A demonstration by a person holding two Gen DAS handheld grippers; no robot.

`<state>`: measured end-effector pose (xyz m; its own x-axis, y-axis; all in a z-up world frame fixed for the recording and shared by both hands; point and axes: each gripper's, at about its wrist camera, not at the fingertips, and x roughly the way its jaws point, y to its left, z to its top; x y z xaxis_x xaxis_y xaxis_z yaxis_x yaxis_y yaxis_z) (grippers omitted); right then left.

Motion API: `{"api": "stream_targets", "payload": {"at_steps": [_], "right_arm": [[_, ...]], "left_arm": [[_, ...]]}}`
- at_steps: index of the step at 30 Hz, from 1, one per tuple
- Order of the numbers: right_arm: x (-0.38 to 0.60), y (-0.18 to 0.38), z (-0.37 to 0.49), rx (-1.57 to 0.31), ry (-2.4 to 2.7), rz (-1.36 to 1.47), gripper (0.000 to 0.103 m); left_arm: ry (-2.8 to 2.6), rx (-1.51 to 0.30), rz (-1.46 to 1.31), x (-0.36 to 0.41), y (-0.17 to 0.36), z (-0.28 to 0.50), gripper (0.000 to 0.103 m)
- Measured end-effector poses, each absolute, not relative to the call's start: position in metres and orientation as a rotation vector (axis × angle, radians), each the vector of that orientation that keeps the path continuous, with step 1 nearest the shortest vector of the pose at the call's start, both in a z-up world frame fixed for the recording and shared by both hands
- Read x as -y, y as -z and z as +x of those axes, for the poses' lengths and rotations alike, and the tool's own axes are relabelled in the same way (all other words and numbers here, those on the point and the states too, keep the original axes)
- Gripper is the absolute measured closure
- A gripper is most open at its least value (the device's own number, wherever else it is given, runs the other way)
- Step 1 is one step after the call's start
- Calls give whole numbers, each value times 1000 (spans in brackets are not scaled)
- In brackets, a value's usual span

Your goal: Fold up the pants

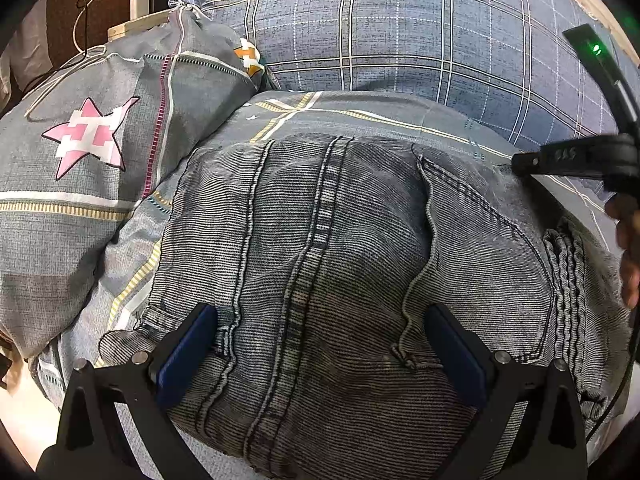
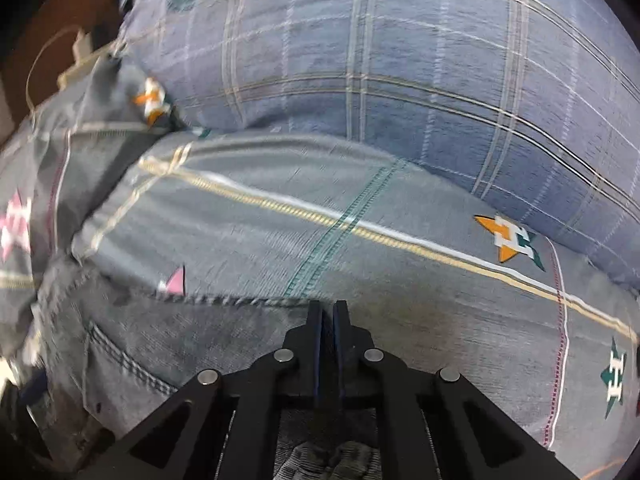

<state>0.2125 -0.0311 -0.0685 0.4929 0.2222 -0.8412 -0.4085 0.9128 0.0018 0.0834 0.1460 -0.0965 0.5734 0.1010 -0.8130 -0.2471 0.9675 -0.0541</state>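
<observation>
On the bed [image 1: 384,114], the jeans [image 1: 340,248] lie in a folded-looking stack w/ seams running toward the pillows, duvet [image 1: 400,32] bunched behind. Left gripper [image 1: 320,344] hangs wide open over the near part of the denim, one blue pad each side of the centre seam, nothing pinched. Right gripper [image 2: 328,316] sits w/ jaws pressed together at the far edge of the jeans; whether cloth is caught between them I can't tell (right view is blurred). It shows in the left view too, at the far right corner.

Judgement: fold is well along, prob. smoothing or setting up the last fold. To do it well: drop the left gripper low, take all layers at the near edge, not just the top one; lift both sides evenly so edges line up; watch the loose hem bundle [image 1: 568,264] at right, it could spill out.
</observation>
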Motion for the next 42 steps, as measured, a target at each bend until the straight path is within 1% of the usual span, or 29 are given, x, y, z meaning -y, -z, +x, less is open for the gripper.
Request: {"api": "stream_targets", "payload": {"at_steps": [2,4,6,7,8,9,10,11,14,16,17,18,19,20,22,23,26,29,31,36,37,38,40,42], "right_arm": [[35,59,211,-981,-373,-199,90],[40,46,203,-955,-383,-181,88],[45,38,194,-974,-438,-119,88],[46,40,191,-998,-461,-95,86],[44,46,190,-1026,-478,-87,83],[40,56,192,-1068,-488,-96,79],[35,73,197,-1141,-484,-122,72],[33,87,201,-1182,-470,-134,72],[36,70,199,-1125,-436,-100,72],[37,50,187,-1062,-461,-101,69],[38,45,182,-1053,-468,-97,62],[39,42,175,-1049,-487,-84,52],[39,46,169,-1061,-498,-92,31],[37,55,166,-1081,-487,-121,26],[35,79,169,-1157,-454,-175,26],[38,78,167,-1138,-437,-176,26],[61,44,147,-1030,-469,-61,26],[83,17,112,-928,-467,-47,26],[97,15,94,-920,-474,-35,26],[129,53,60,-1019,-450,-16,25],[127,74,58,-1094,-446,-48,25],[127,83,59,-1105,-443,-79,25],[125,78,48,-1036,-415,-146,25],[130,65,38,-990,-430,-93,25]], "left_arm": [[-207,-939,-169,-146,96,83,0],[-209,-939,-169,-146,96,84,0],[-211,-939,-169,-146,96,84,0],[-212,-939,-169,-145,96,84,0],[-213,-938,-168,-145,96,84,0],[-213,-937,-168,-145,96,84,0],[-213,-936,-167,-145,96,84,0],[-213,-935,-165,-145,96,83,0],[-213,-932,-167,-145,96,83,0],[-220,-932,-169,-145,96,83,0],[-222,-931,-168,-145,96,83,0],[-225,-931,-167,-144,95,83,0],[-228,-930,-166,-144,95,83,0],[-229,-929,-165,-144,95,82,0],[-229,-924,-163,-143,95,82,0],[-228,-919,-166,-144,95,81,0],[-234,-903,-172,-144,94,79,0],[-258,-879,-170,-142,93,76,0],[-269,-868,-152,-139,93,74,0],[-297,-837,-119,-133,93,72,0],[-305,-833,-113,-132,93,73,0],[-313,-835,-105,-130,92,73,0],[-317,-841,-101,-129,87,72,0],[-317,-817,-120,-128,75,66,0]]}}
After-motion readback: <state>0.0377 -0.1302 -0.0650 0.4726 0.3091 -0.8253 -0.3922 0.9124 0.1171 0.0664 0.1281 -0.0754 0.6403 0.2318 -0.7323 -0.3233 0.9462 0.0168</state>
